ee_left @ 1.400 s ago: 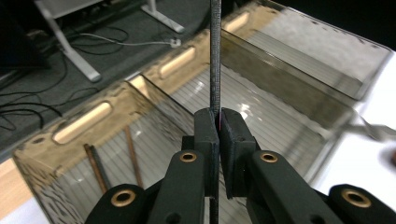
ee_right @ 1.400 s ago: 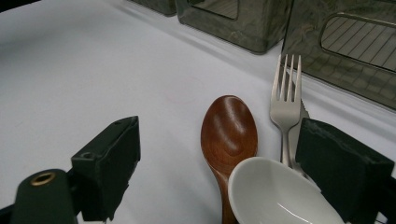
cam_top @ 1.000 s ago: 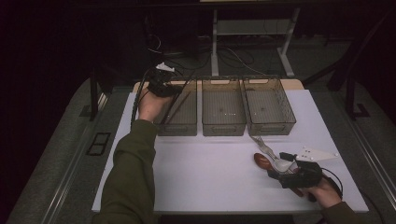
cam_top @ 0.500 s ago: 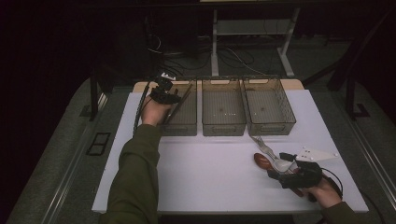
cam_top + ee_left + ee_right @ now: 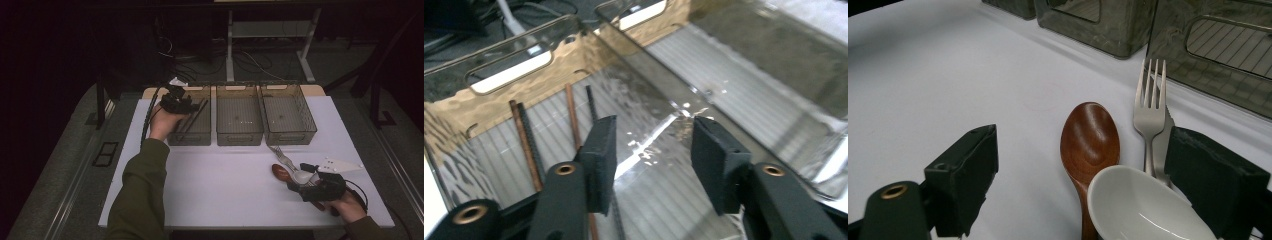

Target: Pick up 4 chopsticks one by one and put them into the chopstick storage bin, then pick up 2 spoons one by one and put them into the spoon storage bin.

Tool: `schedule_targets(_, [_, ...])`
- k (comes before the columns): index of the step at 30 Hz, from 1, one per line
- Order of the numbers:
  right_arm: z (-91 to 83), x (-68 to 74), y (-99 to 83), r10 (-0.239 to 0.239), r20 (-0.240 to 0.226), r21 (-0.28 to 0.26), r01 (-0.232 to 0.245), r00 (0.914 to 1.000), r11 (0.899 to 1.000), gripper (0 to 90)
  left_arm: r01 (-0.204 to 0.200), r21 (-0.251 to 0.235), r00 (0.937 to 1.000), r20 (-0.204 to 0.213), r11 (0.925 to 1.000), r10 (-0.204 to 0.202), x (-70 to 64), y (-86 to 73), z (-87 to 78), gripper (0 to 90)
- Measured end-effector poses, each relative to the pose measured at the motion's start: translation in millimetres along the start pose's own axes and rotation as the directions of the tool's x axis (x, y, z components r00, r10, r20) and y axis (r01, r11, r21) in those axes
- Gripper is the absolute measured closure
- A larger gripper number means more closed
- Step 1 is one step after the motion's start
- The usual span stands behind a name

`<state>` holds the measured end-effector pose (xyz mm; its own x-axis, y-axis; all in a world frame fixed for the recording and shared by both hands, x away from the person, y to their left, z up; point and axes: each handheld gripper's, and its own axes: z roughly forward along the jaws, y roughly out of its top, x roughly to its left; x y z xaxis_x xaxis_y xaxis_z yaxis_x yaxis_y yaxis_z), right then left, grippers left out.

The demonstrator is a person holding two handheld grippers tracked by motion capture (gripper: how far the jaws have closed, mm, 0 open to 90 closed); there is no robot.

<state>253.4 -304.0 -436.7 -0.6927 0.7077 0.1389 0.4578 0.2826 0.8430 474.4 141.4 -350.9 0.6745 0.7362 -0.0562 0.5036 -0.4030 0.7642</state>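
My left gripper [image 5: 179,103] hovers over the left clear bin [image 5: 200,136], jaws open with nothing between them [image 5: 651,160]. Several dark and brown chopsticks [image 5: 528,147] lie on that bin's ribbed floor; in the high view the chopsticks [image 5: 192,117] run diagonally. At the front right my right gripper [image 5: 306,186] stands open [image 5: 1083,165] low over the table, its jaws on either side of a brown wooden spoon [image 5: 1090,140] and a white ceramic spoon [image 5: 1143,212]. A metal fork [image 5: 1149,110] lies just beside them, over a knife blade [image 5: 1161,145].
The middle bin [image 5: 239,134] and right bin [image 5: 289,135] stand side by side at the back of the white table [image 5: 225,190]. A white plastic piece [image 5: 344,165] lies right of the cutlery. Beyond the table are cables and dark stands.
My left gripper has shifted slightly nearer and to the right over the left bin. The right gripper has stayed by the spoons.
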Motion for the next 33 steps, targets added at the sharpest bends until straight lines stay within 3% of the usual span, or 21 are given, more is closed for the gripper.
schedule_targets(1, [-0.1,0.0,0.0,0.001,0.0,0.0,-0.001,1.0,1.0,13.5,-0.023,0.008,0.9997,0.007,0.9997,0.023,-1.3,-1.0,-3.9,49.5])
schedule_targets(7, [0.2,-0.2,0.0,0.001,0.002,0.001,-0.001,1.0,1.0,13.5,-0.029,-0.035,0.9988,0.039,0.9989,0.031,-23.4,-12.7,-17.6,44.4])
schedule_targets(13, [-0.6,-0.3,0.0,0.002,0.002,0.001,-0.002,1.0,1.0,13.4,-0.071,-0.037,0.9955,0.06,0.9968,0.073,-44.4,-30.1,-30.8,38.0])
schedule_targets(21, [-1.1,-1.7,1.4,0.0,-0.015,0.009,0.0,0.9999,1.0,13.4,-0.077,-0.06,0.993,0.085,0.9952,0.082,-66.2,-59.7,-43.5,27.4])
schedule_targets(25, [-1.9,-2.6,3.3,-0.007,-0.026,0.014,0.007,0.9996,1.0,13.4,-0.06,-0.074,0.9929,0.099,0.9955,0.067,-75.6,-77.9,-45.9,22.6])
schedule_targets(33, [-5.2,-3.2,11.2,-0.017,-0.031,0.016,0.017,0.9994,1.0,13.5,-0.064,-0.105,0.9909,0.111,0.9924,0.075,-93.5,-114.5,-54.8,17.9])
